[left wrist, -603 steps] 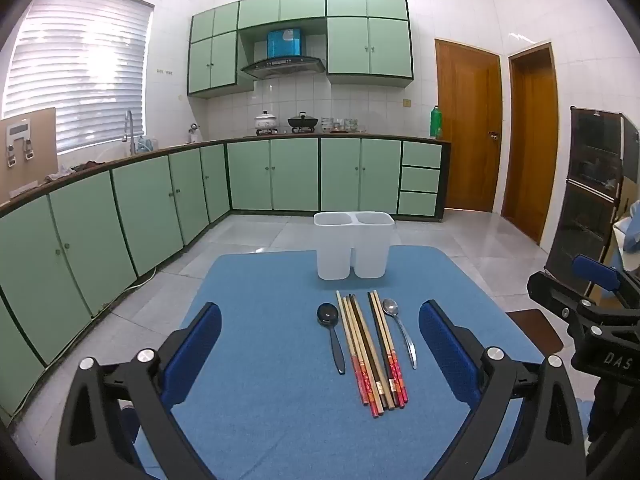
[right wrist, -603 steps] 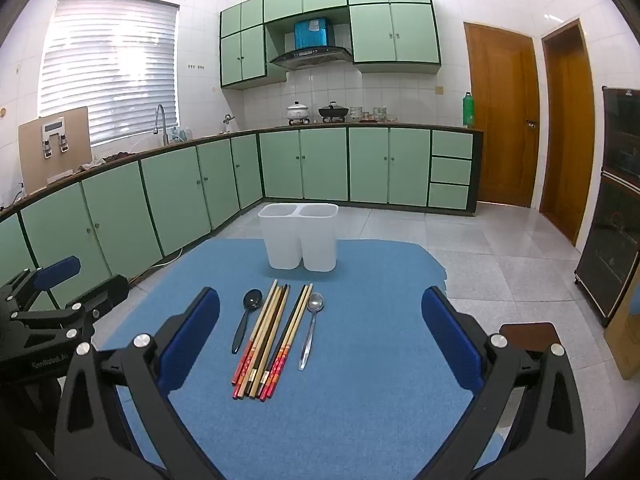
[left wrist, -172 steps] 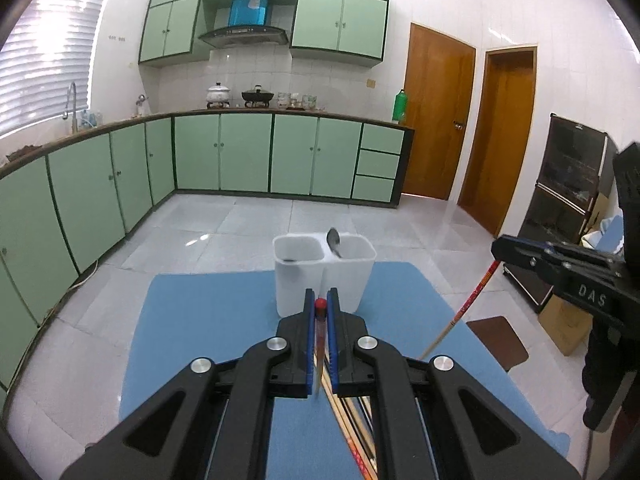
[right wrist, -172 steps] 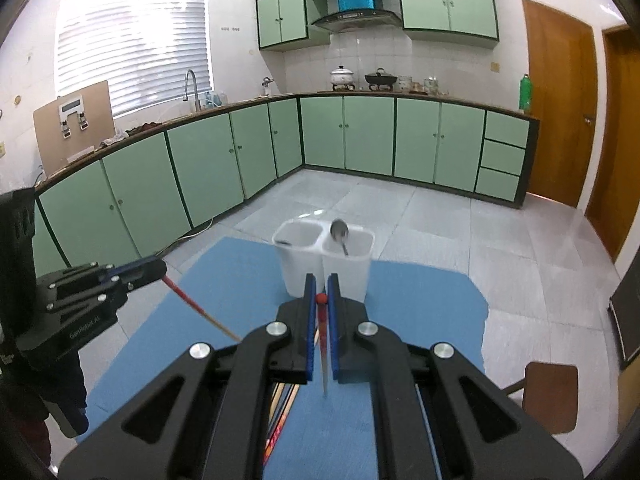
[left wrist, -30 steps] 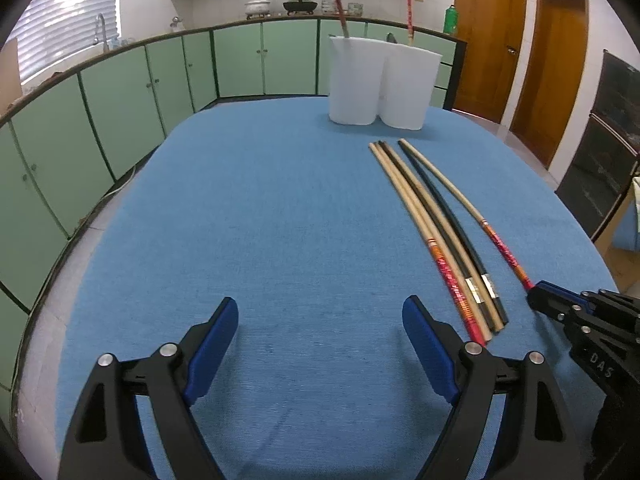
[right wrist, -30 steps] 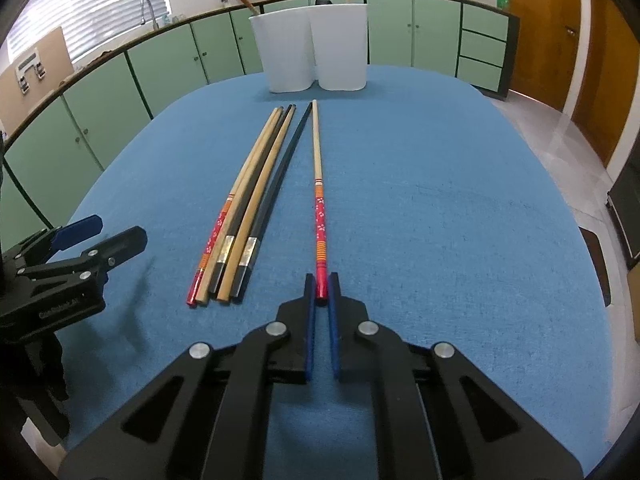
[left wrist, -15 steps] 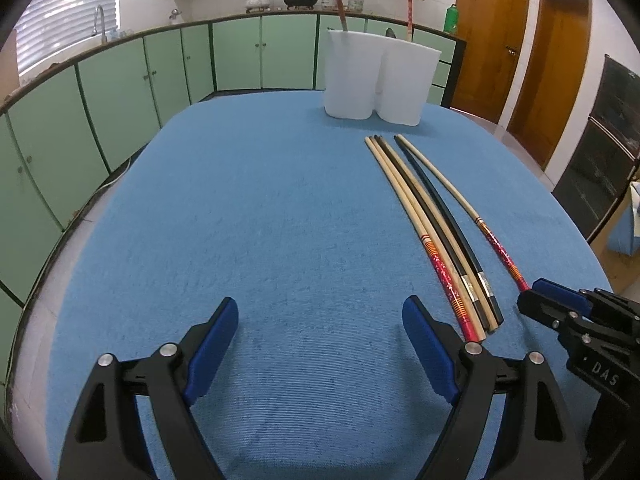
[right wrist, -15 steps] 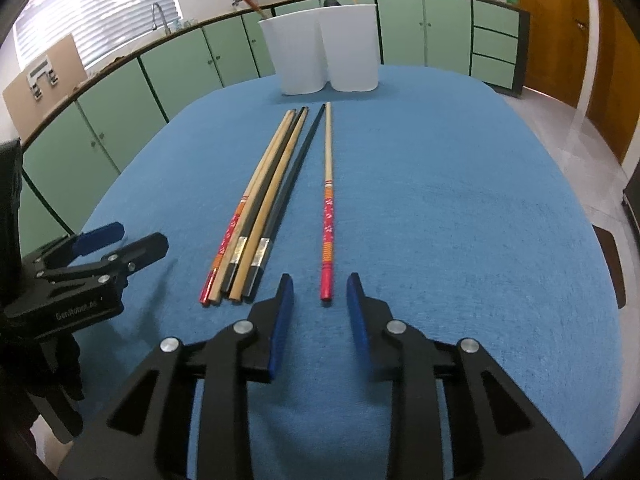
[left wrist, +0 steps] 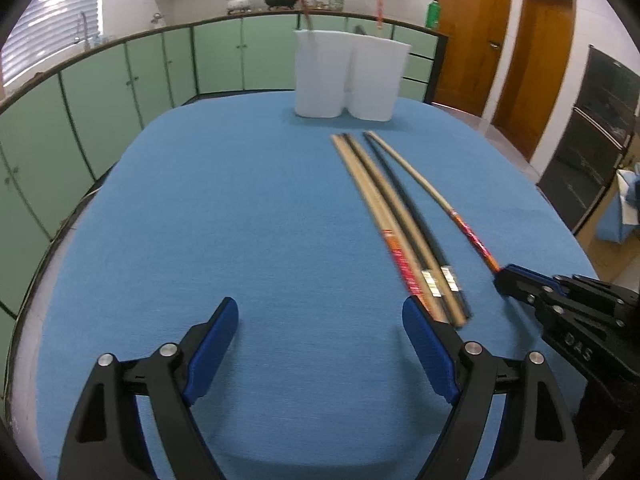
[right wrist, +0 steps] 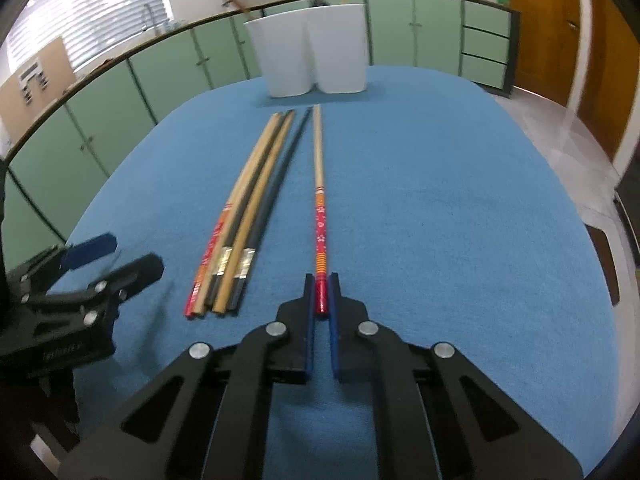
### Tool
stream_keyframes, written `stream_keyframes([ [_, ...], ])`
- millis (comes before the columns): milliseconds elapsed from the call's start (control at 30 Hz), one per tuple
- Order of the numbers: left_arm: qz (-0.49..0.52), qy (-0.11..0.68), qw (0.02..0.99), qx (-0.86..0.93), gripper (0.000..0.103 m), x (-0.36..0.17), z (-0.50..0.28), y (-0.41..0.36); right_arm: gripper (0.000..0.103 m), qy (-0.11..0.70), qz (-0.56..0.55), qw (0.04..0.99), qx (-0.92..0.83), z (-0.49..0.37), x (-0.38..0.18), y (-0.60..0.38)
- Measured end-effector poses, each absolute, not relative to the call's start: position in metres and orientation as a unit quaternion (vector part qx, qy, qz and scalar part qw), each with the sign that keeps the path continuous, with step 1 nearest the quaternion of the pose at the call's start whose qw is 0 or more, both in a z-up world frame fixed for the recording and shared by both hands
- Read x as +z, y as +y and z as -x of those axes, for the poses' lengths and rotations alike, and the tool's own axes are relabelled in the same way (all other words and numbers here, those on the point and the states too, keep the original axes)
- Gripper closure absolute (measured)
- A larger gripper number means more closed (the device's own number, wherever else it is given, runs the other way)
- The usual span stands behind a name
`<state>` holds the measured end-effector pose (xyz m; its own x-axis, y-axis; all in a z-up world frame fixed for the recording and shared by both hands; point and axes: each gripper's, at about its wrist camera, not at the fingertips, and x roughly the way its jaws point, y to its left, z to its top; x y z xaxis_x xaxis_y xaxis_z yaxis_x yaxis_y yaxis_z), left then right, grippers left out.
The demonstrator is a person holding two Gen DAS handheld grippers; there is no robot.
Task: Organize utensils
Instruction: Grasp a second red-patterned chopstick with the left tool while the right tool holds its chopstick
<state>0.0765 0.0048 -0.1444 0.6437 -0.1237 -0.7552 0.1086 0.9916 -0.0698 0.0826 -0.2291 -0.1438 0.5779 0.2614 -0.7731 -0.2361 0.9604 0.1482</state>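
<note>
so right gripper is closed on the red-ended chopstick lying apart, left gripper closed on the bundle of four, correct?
Not quite. The left gripper is open, holding nothing, beside the bundle of four chopsticks, per the left wrist view. The right gripper is indeed closed on the separate red-ended chopstick.

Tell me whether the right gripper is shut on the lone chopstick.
Shut: the right gripper jaws clamp the lone chopstick's red end, which lies flat.

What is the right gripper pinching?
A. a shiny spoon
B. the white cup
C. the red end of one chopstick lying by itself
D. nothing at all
C: in the right wrist view the right gripper has its blue pads closed around the red tip of the lone chopstick, which lies apart from the bundle of four chopsticks.
</note>
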Motion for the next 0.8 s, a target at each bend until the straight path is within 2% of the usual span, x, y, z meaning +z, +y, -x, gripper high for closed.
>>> stream_keyframes([
  [267, -0.020, 0.431, 0.898, -0.081, 0.020, -0.152, -0.078, -0.022, 0.098, 0.437, -0.019, 0.889, 0.133, -0.081, -0.145, -0.237],
  [800, -0.009, 0.429, 0.901, -0.066, 0.020, -0.147, -0.073, -0.005, 0.097, 0.439, -0.024, 0.888, 0.137, -0.080, -0.145, -0.238],
])
